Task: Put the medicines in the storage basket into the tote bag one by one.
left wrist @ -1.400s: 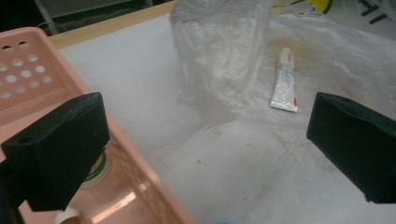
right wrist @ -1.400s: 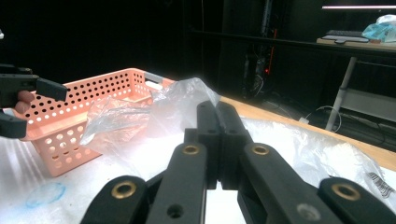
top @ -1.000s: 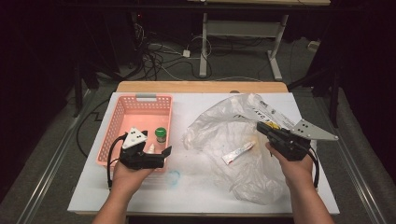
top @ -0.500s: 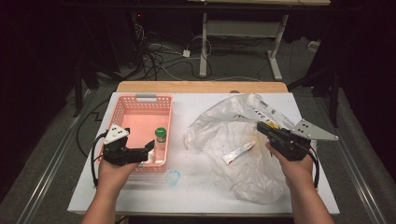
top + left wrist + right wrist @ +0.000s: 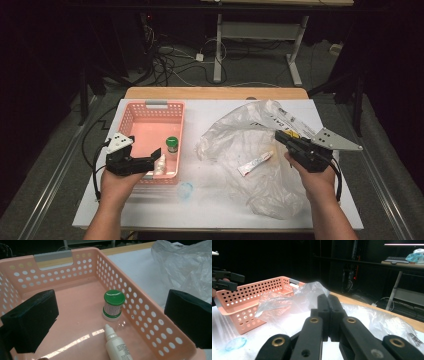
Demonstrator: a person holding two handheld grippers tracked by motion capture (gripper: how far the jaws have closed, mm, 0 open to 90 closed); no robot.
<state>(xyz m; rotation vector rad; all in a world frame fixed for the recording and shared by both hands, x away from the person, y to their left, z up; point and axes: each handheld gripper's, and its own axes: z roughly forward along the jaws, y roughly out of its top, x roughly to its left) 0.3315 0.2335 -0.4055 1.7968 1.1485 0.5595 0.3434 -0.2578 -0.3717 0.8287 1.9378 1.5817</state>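
High view: a pink perforated basket point(image 5: 150, 125) sits on the left part of the white table point(image 5: 210, 200), and the left gripper point(image 5: 150, 161) hangs over its near edge with both jaws spread wide and nothing between them. Left gripper view shows what lies inside: a small jar with a green lid point(image 5: 113, 305) standing upright near the basket's right wall, and just in front of it a white dropper bottle point(image 5: 116, 345) lying on its side, nozzle towards the jar, the two close but apart. Most of the basket floor behind and to the left of them is bare. On the table's right part lies a crumpled clear plastic bag point(image 5: 250, 145) with a white tube point(image 5: 255, 163) in it. The right gripper point(image 5: 281, 137) rests at the bag's right side, jaws pressed together; whether they pinch the film cannot be told. A small clear blue cap point(image 5: 185, 189) lies on the table just in front of the basket.
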